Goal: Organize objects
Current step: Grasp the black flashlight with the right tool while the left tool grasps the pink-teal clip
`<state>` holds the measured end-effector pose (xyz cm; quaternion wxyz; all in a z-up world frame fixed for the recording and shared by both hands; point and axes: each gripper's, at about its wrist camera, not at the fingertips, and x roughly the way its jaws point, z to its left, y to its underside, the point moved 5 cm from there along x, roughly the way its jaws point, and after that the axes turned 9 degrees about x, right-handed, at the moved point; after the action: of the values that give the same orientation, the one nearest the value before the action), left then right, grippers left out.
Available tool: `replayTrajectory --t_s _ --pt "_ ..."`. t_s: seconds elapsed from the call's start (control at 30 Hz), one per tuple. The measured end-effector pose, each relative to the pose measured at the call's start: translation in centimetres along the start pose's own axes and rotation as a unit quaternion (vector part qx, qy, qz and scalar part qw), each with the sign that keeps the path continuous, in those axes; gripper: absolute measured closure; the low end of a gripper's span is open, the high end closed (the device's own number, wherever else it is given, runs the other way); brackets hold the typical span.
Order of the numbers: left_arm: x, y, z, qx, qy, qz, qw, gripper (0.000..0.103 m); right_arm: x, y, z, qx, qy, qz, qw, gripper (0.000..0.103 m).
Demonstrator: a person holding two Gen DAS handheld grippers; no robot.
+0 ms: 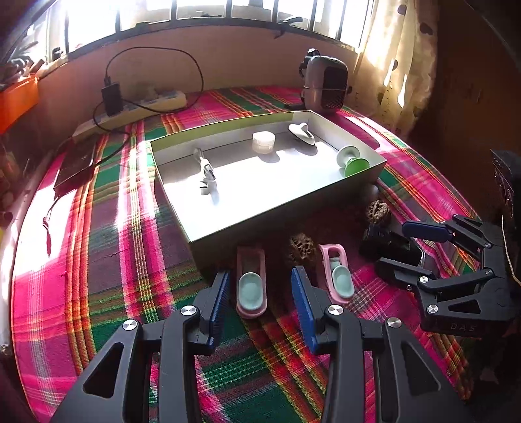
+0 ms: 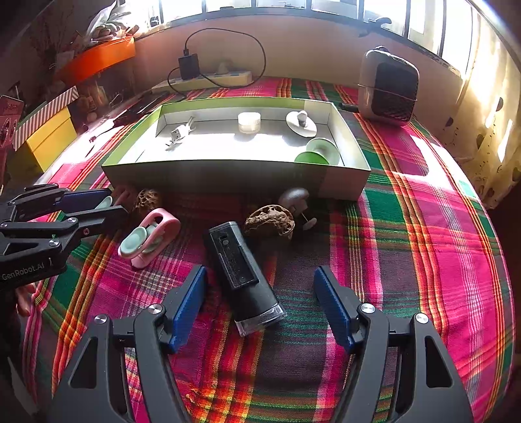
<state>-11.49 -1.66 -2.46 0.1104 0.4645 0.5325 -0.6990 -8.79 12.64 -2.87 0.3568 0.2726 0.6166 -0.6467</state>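
We saw a counter covered by a plaid cloth [image 2: 423,227] in pink, green and purple, with hard sunlight lying in patches across it. At the far side a tan wall [image 1: 247,61] rose to a row of barred windows [image 1: 202,9], blown out white by daylight. On the right hung a pale curtain [image 1: 400,65] with dark spots. Far left, an orange tray [image 2: 97,58] sat among clutter, and a yellow box [image 2: 49,136] stood nearer.
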Motion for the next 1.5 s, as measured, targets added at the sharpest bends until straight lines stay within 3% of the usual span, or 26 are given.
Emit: replayTrajectory --t_s 0.6,0.87,1.23,1.5 --pt "0.9 0.0 0.5 -0.040 -0.010 -0.002 0.9991 0.067 0.6 -0.7 0.0 -0.035 -0.026 0.005 0.999 0.035" --pt "0.9 0.2 0.9 -0.045 -0.028 -0.003 0.9986 0.081 0.4 -0.6 0.2 -0.042 -0.033 0.004 0.999 0.040" --pt "0.9 0.2 1.0 -0.047 -0.034 -0.003 0.9983 0.082 0.4 -0.6 0.2 -0.042 -0.034 0.004 0.999 0.041" --pt "0.9 0.2 1.2 -0.049 -0.039 -0.002 0.9980 0.085 0.3 -0.6 0.5 -0.046 -0.036 0.002 0.998 0.048"
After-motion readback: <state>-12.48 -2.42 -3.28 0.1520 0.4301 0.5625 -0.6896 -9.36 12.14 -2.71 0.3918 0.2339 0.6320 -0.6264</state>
